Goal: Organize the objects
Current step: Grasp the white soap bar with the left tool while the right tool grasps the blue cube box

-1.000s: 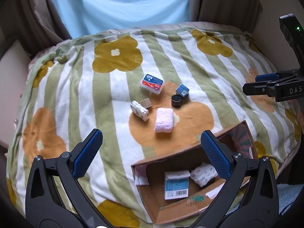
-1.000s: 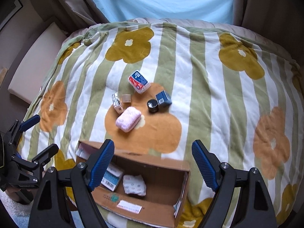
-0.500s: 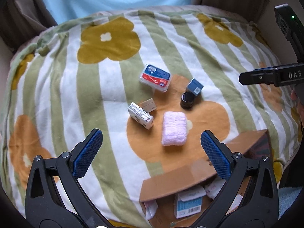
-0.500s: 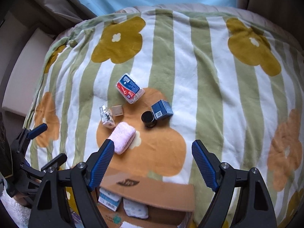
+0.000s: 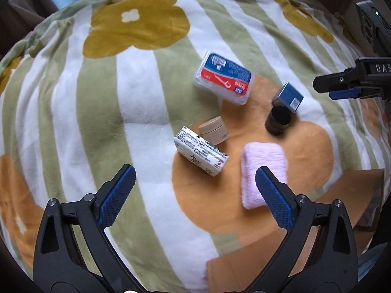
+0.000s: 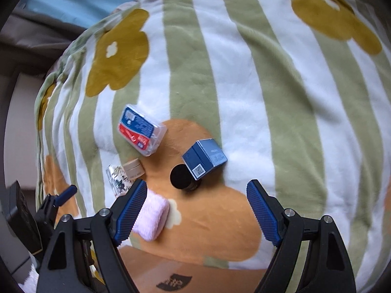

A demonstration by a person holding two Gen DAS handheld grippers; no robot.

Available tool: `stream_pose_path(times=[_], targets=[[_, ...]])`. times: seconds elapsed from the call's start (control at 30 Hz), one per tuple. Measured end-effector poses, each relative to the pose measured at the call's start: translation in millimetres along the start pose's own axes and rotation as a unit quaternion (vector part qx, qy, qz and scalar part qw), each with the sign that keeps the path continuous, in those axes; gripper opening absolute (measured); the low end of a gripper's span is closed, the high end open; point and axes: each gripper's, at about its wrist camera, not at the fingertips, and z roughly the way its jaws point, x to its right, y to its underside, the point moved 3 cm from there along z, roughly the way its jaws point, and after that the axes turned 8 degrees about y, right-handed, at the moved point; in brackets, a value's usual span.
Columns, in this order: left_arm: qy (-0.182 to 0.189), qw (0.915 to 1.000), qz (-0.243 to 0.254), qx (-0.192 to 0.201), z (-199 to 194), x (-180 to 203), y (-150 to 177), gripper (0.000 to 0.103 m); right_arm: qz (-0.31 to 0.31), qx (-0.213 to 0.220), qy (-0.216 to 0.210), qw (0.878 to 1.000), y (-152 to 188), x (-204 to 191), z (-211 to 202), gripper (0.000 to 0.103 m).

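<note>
Several small items lie on a striped flower blanket (image 5: 136, 102): a blue-and-red floss pick box (image 5: 222, 77) (image 6: 141, 129), a blue cube box (image 5: 288, 97) (image 6: 204, 161), a black jar (image 5: 279, 120) (image 6: 182, 177), a beige jar (image 5: 213, 130) (image 6: 133, 169), a white printed packet (image 5: 201, 153) (image 6: 118, 182) and a pink fluffy pad (image 5: 264, 171) (image 6: 153, 216). My left gripper (image 5: 194, 195) hovers open above the packet and the pad, holding nothing. Over the black jar and the blue box, my right gripper (image 6: 195, 210) is open and empty too.
A cardboard box flap (image 5: 244, 263) (image 6: 195, 276) lies at the near edge of the blanket, with its inside out of view. Curtains and a pale blue sheet (image 6: 97, 0) stand at the far side. The right gripper (image 5: 352, 83) shows at the left wrist view's right edge.
Both grippers have come down and forward over the blanket, so the items look larger. The open cardboard box has slid almost out of both views. Both sets of jaws kept their width.
</note>
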Motion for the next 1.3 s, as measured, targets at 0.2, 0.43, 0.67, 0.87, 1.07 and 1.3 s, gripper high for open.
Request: stream_pose_path(times=[0.2, 0.43, 0.67, 0.87, 1.07, 1.3], targets=[[0.009, 0.9996, 0.018, -0.017, 29, -6, 0, 0.099, 0.020, -0.020, -0.003, 1.000, -3, 3, 24, 0.081], [0.020, 0.9992, 0.030, -0.019, 47, -12, -6, 0.099, 0.037, -0.027, -0.006, 0.999, -6, 3, 41, 0.081], [0.036, 0.9985, 0.035, -0.025, 61, -17, -12, 0.099, 0.071, -0.033, -0.007, 0.997, -13, 7, 57, 0.081], [0.053, 0.9980, 0.024, -0.024, 68, -19, -13, 0.089, 0.123, -0.037, -0.021, 0.992, -15, 11, 67, 0.072], [0.060, 0.9973, 0.033, -0.027, 74, -17, -10, 0.063, 0.137, -0.033, -0.012, 0.990, -20, 14, 70, 0.055], [0.065, 0.9970, 0.034, -0.025, 73, -13, -7, 0.058, 0.145, -0.028, -0.012, 0.989, -23, 20, 69, 0.049]])
